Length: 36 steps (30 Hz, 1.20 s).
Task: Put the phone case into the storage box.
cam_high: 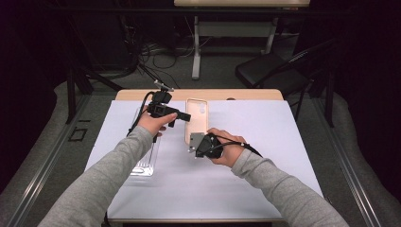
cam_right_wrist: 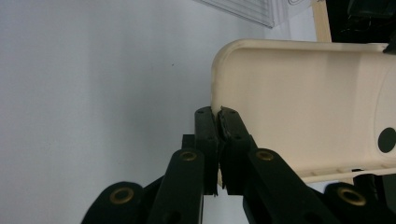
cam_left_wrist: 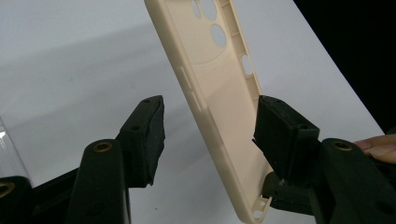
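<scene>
A cream phone case (cam_high: 196, 116) lies open side up on the white mat (cam_high: 255, 142), camera holes at its far end. My left gripper (cam_high: 183, 117) reaches in from the left and straddles the case (cam_left_wrist: 219, 93) across its width. One pad (cam_left_wrist: 280, 135) sits against one long edge, while the other pad (cam_left_wrist: 147, 135) stands clear of the opposite edge. My right gripper (cam_high: 194, 141) comes from the near right. Its jaws (cam_right_wrist: 217, 114) are shut on the thin rim of the case (cam_right_wrist: 299, 102) near a rounded corner.
A clear plastic package (cam_high: 144, 161) lies on the mat to the left, under my left forearm. The wooden table edge (cam_high: 246, 94) runs along the back. A black folding chair (cam_high: 269, 71) and a desk frame (cam_high: 196, 52) stand on the floor beyond.
</scene>
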Each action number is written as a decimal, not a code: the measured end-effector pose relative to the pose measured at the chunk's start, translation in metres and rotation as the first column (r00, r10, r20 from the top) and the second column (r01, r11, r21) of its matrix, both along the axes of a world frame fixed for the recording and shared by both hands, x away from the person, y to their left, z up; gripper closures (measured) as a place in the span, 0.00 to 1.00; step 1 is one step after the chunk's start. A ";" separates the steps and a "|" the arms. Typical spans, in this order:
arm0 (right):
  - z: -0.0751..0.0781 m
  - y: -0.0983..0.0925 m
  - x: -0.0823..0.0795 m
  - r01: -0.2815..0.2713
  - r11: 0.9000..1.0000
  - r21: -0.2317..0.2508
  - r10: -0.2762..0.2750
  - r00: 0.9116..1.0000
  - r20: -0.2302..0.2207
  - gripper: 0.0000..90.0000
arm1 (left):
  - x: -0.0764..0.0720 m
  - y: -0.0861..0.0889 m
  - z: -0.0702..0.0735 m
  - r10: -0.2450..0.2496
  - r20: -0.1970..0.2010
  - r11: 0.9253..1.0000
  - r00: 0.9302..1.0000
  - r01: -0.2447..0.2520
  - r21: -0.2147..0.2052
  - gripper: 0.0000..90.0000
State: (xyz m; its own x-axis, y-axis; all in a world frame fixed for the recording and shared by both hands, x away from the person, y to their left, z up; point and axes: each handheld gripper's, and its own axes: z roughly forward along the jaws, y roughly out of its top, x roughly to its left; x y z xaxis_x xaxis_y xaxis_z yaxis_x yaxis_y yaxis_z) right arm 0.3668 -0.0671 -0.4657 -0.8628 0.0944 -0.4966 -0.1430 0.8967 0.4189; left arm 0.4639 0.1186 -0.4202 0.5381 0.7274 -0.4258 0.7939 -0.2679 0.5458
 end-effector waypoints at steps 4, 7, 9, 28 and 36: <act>-0.001 0.000 0.000 -0.001 1.000 0.004 0.001 1.000 0.000 0.97 | 0.001 -0.001 -0.002 0.010 -0.027 1.000 1.000 -0.010 -0.006 0.49; 0.000 0.001 -0.001 -0.003 1.000 -0.001 0.003 1.000 -0.001 0.97 | 0.002 -0.002 -0.004 0.023 -0.040 1.000 0.999 -0.023 -0.004 0.50; -0.001 0.001 -0.001 -0.002 1.000 -0.001 0.002 1.000 -0.001 0.97 | 0.003 -0.002 -0.005 0.032 -0.072 0.999 0.997 -0.034 -0.019 0.52; -0.002 0.002 -0.003 -0.009 1.000 0.001 0.009 1.000 0.002 0.97 | 0.007 -0.002 -0.015 0.062 -0.139 0.997 0.988 -0.067 -0.030 0.72; -0.003 0.003 -0.003 -0.011 1.000 0.001 0.011 1.000 0.001 0.97 | 0.007 -0.002 -0.019 0.076 -0.191 0.994 0.979 -0.089 -0.058 0.75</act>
